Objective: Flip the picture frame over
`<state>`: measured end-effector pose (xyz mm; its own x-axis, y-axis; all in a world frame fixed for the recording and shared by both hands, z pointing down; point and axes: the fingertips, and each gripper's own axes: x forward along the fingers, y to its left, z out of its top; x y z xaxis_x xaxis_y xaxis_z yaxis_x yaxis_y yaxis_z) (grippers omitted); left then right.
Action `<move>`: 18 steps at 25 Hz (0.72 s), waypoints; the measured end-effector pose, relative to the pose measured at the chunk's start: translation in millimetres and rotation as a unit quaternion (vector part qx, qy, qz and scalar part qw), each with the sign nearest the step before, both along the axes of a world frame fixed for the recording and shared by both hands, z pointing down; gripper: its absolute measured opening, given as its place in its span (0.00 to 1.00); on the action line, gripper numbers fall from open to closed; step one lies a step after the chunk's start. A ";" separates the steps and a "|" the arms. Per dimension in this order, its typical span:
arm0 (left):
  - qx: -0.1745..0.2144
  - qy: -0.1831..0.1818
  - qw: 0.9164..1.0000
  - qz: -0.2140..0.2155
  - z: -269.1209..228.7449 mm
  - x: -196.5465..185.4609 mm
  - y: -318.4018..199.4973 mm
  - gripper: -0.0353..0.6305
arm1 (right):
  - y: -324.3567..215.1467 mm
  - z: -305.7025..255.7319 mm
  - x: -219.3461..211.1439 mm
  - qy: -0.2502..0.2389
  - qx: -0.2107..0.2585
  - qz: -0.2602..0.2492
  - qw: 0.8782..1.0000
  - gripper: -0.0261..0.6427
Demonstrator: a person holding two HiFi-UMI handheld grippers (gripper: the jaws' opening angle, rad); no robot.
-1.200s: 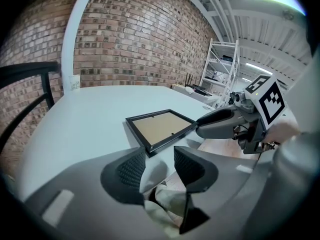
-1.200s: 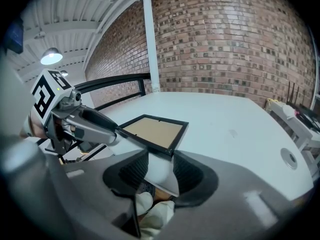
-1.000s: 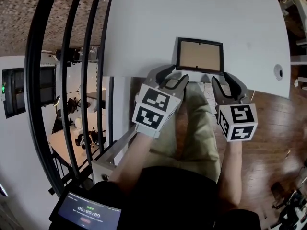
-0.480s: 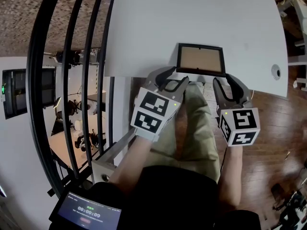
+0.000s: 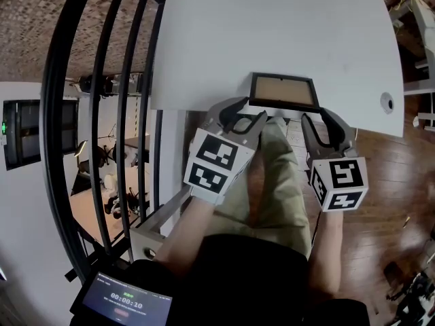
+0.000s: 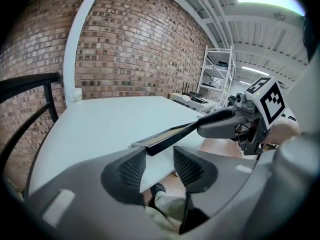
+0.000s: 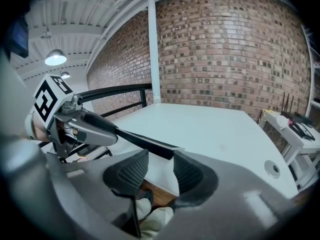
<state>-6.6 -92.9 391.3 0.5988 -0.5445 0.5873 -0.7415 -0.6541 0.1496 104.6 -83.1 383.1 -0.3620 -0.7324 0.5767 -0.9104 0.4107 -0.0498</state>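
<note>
1. The left gripper (image 6: 159, 155) is clamped on the near left corner of the picture frame (image 5: 283, 91). The frame's black end fills the gap between its ribbed pads (image 6: 134, 170).
2. The right gripper (image 7: 159, 156) pinches the near right corner the same way (each gripper's own camera also shows the other one at the far end of that edge).
3. The frame sits at the near edge of the white table (image 5: 272, 32) and is tilted. Its near edge is lifted clear of the tabletop, its far edge looks to rest on it, and its brown panel faces up.
4. A round grommet (image 5: 387, 102) lies in the tabletop, well to the frame's right.
5. Below the grippers are the person's khaki trouser leg (image 5: 275, 182) and a wooden floor (image 5: 380, 175).
6. A black railing (image 5: 102, 80) runs along the left, and a brick wall (image 6: 125, 49) stands beyond the table.
</note>
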 end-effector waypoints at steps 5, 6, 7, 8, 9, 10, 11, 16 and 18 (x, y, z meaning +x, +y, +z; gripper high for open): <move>0.007 0.002 1.000 -0.002 -7.0 -2.2 2.1 0.34 | 2.4 -8.0 -2.1 0.000 0.007 -0.002 1.000 0.25; 0.008 0.002 1.000 -0.002 -8.1 -2.4 2.0 0.34 | 2.5 -9.2 -2.4 0.000 0.007 -0.002 1.000 0.25; 0.009 0.002 1.000 -0.002 -9.4 -2.5 1.7 0.34 | 2.4 -10.5 -2.5 0.000 0.008 -0.003 1.000 0.25; 0.010 0.001 1.000 -0.002 -10.8 -2.5 1.3 0.34 | 2.2 -11.8 -2.5 0.001 0.008 -0.003 1.000 0.25; 0.011 0.001 1.000 -0.002 -12.4 -2.5 0.9 0.34 | 2.2 -13.1 -2.5 0.001 0.009 -0.003 1.000 0.25; 0.012 0.002 1.000 -0.002 -14.0 -2.7 0.6 0.34 | 2.3 -14.2 -2.7 0.001 0.009 -0.004 1.000 0.25; 0.014 0.002 1.000 -0.002 -15.6 -3.0 0.3 0.34 | 2.6 -15.2 -3.1 0.001 0.009 -0.004 1.000 0.25; 0.021 0.002 1.000 0.001 -21.7 -4.3 -1.5 0.34 | 4.6 -17.8 -4.7 0.003 0.008 -0.008 1.000 0.25; 0.022 0.001 1.000 0.002 -22.5 -4.5 -3.6 0.34 | 3.4 -18.5 -4.9 0.003 0.009 -0.011 1.000 0.25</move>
<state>-11.1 -96.5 368.8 0.6022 -0.5680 0.5610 -0.7389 -0.6626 0.1223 99.7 -79.7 364.6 -0.3740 -0.7345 0.5663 -0.9016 0.4310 -0.0365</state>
